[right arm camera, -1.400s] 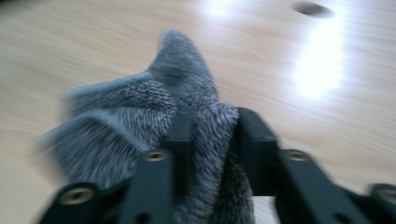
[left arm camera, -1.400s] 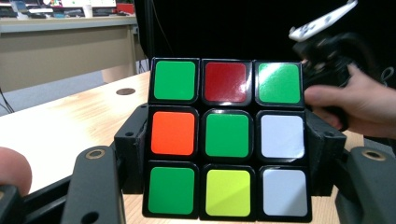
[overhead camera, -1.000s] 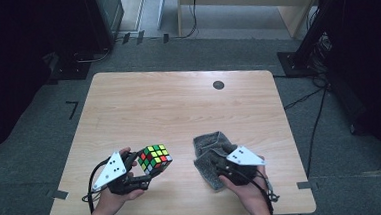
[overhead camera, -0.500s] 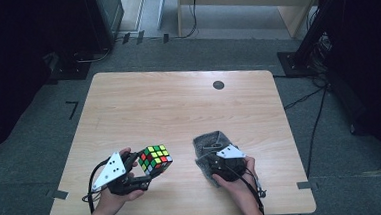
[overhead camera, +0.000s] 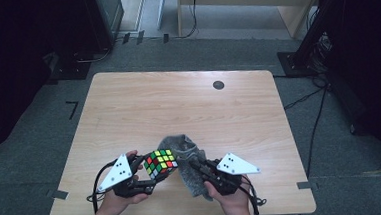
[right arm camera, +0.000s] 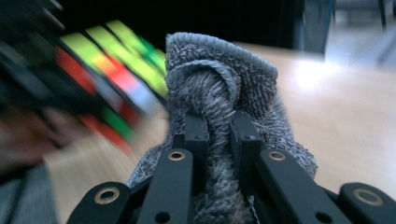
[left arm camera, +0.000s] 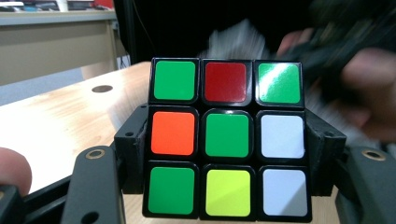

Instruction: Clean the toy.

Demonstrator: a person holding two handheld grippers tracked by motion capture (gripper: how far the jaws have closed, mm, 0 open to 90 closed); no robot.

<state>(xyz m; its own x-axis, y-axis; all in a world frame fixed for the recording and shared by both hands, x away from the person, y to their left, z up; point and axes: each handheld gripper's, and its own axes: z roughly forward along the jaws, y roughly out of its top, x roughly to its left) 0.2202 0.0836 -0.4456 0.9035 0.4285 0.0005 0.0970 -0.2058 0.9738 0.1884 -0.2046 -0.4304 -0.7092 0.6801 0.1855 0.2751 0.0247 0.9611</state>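
The high view looks forward and down on the whole table from the person's side. Each gripper view sits close behind its jaws (inches of scene, really); both share the cube and the grey cloth.

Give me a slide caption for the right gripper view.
Right gripper pinches a grey cloth beside the blurred puzzle cube.

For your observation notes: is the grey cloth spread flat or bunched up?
Bunched up: the grey cloth is pinched into a fold between the right gripper jaws.
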